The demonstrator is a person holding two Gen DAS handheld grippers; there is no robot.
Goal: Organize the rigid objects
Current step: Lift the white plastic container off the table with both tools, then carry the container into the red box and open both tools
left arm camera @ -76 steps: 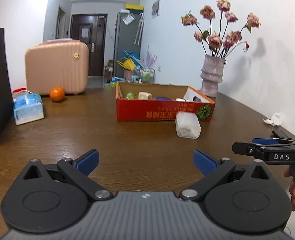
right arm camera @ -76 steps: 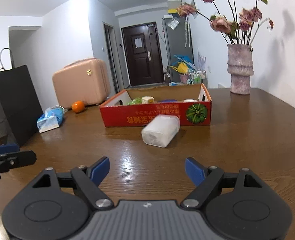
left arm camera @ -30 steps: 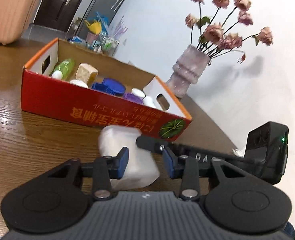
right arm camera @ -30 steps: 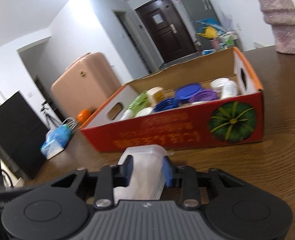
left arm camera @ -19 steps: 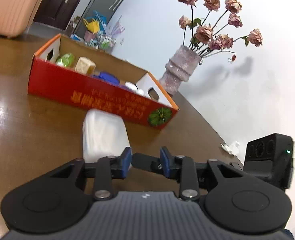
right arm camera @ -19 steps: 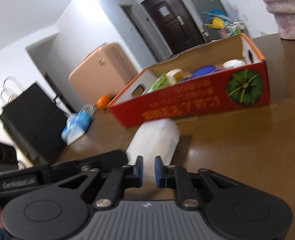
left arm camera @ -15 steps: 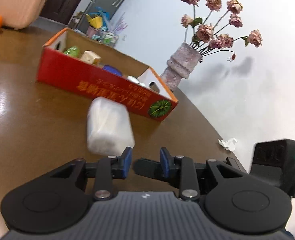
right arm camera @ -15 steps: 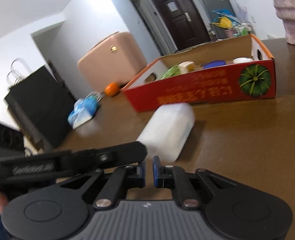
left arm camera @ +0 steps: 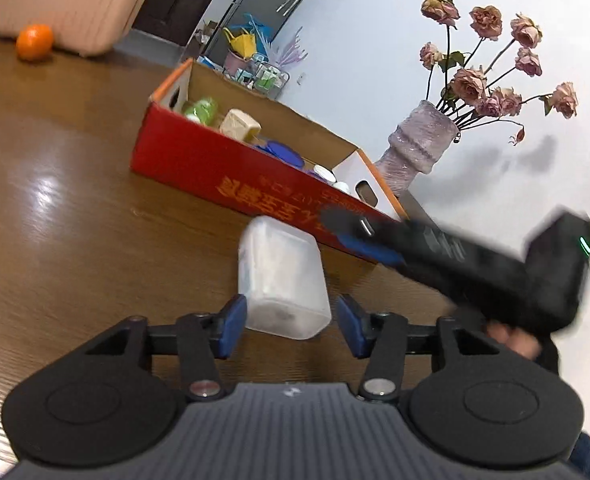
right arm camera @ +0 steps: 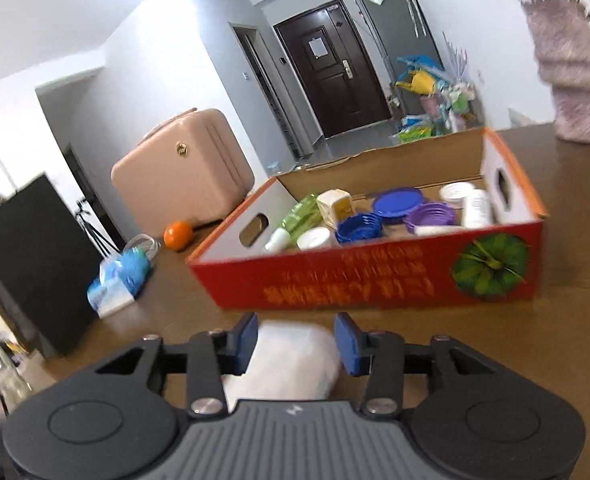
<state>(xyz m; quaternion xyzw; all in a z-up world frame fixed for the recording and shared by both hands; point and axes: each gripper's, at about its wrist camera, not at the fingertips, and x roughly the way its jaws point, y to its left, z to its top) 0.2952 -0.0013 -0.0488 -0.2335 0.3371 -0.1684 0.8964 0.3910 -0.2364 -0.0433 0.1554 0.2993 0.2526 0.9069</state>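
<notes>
Both grippers observed opening. Left gripper (left arm camera: 291, 320) brackets the near end of the translucent plastic container (left arm camera: 281, 280), pads clear of its sides. Right gripper (right arm camera: 297, 340) straddles the same container, apparently without contact; blurred. Container lies flat on the wooden table (left arm camera: 55, 208), just in front of the red cardboard box (right arm camera: 375, 280), long axis pointing roughly toward the box.

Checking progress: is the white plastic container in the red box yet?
No. The white plastic container lies on its side on the table, outside the red box.
</notes>
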